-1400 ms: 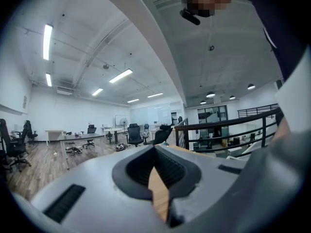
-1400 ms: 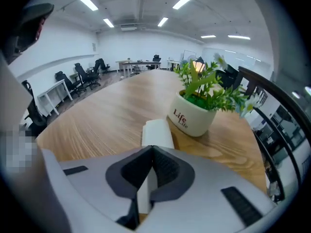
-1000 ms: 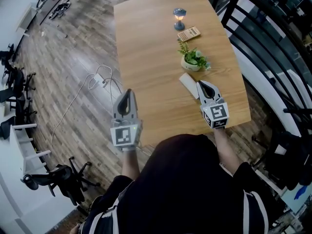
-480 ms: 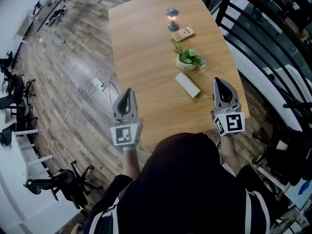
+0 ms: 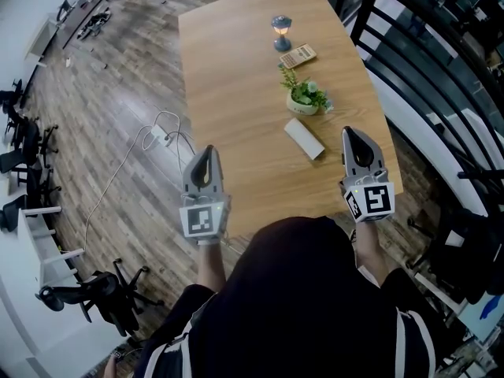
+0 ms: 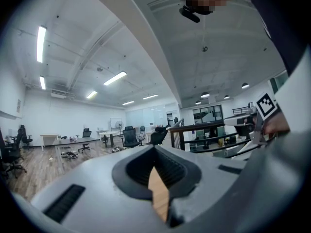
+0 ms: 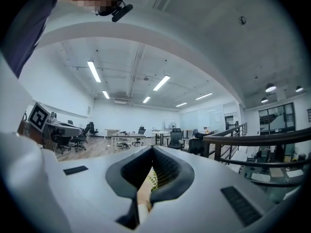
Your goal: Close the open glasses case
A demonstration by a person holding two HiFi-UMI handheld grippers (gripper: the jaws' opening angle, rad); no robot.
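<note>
The white glasses case (image 5: 304, 138) lies shut on the wooden table (image 5: 236, 77), just in front of the plant. My right gripper (image 5: 353, 135) hovers to the right of the case, near the table's right edge, with its jaws shut on nothing. My left gripper (image 5: 206, 150) hangs at the table's left front edge, also shut and holding nothing. In the left gripper view, the left gripper (image 6: 156, 147) points level across the office. In the right gripper view, the right gripper (image 7: 152, 148) does the same, with a sliver of the plant showing between its jaws.
A small potted plant (image 5: 305, 97), a flat card-like item (image 5: 300, 55) and a little lamp (image 5: 282, 31) stand further back on the table. A dark railing (image 5: 425, 77) runs along the right. Cables (image 5: 161, 132) lie on the floor at left, with office chairs (image 5: 94, 290) nearby.
My right gripper has lifted off the near end of the case and drawn back to the right. The case now lies uncovered. The left gripper has stayed put.
</note>
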